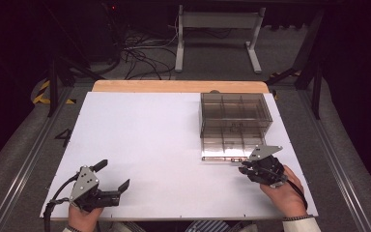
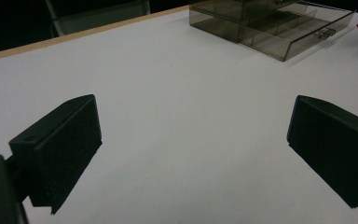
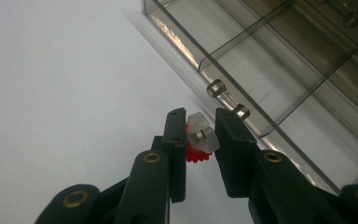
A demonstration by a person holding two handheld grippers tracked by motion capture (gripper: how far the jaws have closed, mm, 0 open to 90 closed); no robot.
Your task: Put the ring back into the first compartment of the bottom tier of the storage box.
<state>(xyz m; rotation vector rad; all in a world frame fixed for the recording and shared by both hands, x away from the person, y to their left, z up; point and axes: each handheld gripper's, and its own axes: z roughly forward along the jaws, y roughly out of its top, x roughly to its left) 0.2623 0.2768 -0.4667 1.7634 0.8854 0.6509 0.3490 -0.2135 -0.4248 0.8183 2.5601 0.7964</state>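
right gripper (image 3: 200, 135) pinches small red-and-clear part (image 3: 199, 140) | open drawer (image 3: 279, 88) just ahead | risk: thin grip, part slips short of compartment | left gripper (image 2: 191, 154) wide, empty

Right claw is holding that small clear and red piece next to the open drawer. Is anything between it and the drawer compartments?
Only the drawer's clear front wall, with its small handle, stands just ahead of the piece in the right claw. The compartments behind it look open on top and bare.

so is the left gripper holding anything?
No. In the left gripper view, the left gripper has its jaws wide apart over the bare white table, with nothing between them.
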